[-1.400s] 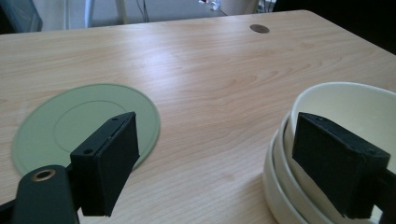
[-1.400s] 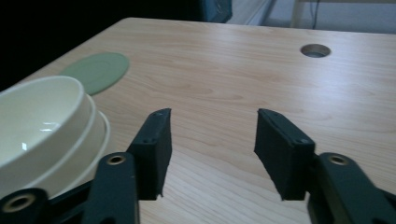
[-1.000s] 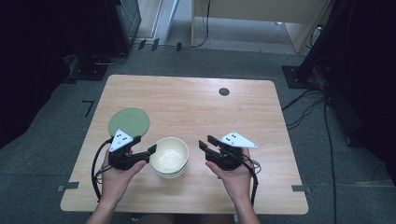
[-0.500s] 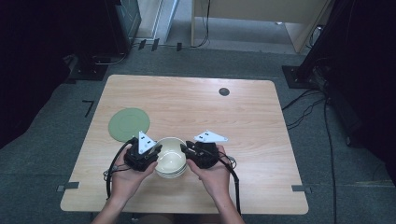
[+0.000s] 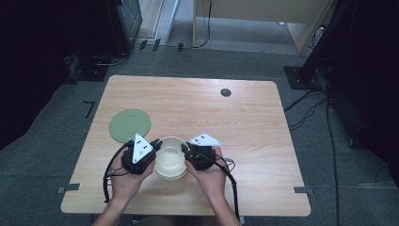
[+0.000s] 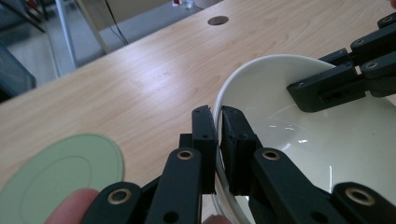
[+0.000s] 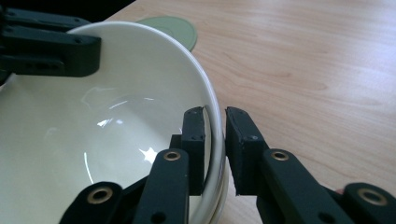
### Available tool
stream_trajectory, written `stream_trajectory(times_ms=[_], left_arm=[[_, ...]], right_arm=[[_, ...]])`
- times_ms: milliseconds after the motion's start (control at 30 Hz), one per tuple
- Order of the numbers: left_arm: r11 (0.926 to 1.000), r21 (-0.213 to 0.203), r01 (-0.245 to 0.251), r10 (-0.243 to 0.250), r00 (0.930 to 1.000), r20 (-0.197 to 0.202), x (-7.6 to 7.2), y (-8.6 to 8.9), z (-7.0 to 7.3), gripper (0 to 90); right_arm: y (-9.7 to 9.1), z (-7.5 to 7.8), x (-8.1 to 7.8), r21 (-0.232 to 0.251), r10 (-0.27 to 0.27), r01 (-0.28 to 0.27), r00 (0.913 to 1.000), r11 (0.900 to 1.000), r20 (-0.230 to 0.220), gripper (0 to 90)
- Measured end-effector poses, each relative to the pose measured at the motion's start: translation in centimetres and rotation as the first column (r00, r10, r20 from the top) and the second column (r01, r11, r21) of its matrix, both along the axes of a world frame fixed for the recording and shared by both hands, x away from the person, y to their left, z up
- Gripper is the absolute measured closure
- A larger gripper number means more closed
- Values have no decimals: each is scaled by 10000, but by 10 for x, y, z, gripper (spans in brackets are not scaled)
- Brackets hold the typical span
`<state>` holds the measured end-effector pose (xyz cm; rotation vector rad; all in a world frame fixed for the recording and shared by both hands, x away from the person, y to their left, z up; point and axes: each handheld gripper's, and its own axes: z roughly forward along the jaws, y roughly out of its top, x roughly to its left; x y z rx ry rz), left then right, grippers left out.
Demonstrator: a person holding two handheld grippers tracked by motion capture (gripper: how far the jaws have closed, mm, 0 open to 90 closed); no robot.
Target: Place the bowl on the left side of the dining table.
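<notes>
Now both tools bite the same thing: the left gripper [image 5: 153,149] has just been closing, and in the left gripper view its narrow jaws pinch the near rim of the glossy cream ceramic bowl [image 5: 170,162], one pad inside, one outside. The right gripper [image 5: 187,151] has likewise been closing; its jaws straddle the opposite rim, the inner pad on the wall, the outer one almost touching, so this grip looks barely seated. A second ago both grippers stood apart from the bowl, jaws wider; since then they have moved in to flank it. Judgement: a two-handed lift is ready. The bowl sits on the pale wooden table [image 5: 244,117], near its front edge, between the hands. Count: two bowls apparently, nested, a second rim showing under the first; one flat green round plate [image 5: 130,125] at left; two grippers.
</notes>
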<state>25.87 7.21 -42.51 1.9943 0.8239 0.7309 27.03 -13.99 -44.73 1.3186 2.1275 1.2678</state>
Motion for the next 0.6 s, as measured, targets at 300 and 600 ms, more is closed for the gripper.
stream_trajectory(times_ms=[300, 600], left_arm=[[9990, -429, -91, 89, 10000, -27, -2, 1, 0, 836], [9974, -556, -464, 397, 9926, -1151, 5, -5, 2, 685]], right_arm=[[4, -3, -11, -482, -148, 219, 9895, 9986, 1438, 851], [5, 10, -23, -595, -336, 524, 9589, 9968, 2817, 852]])
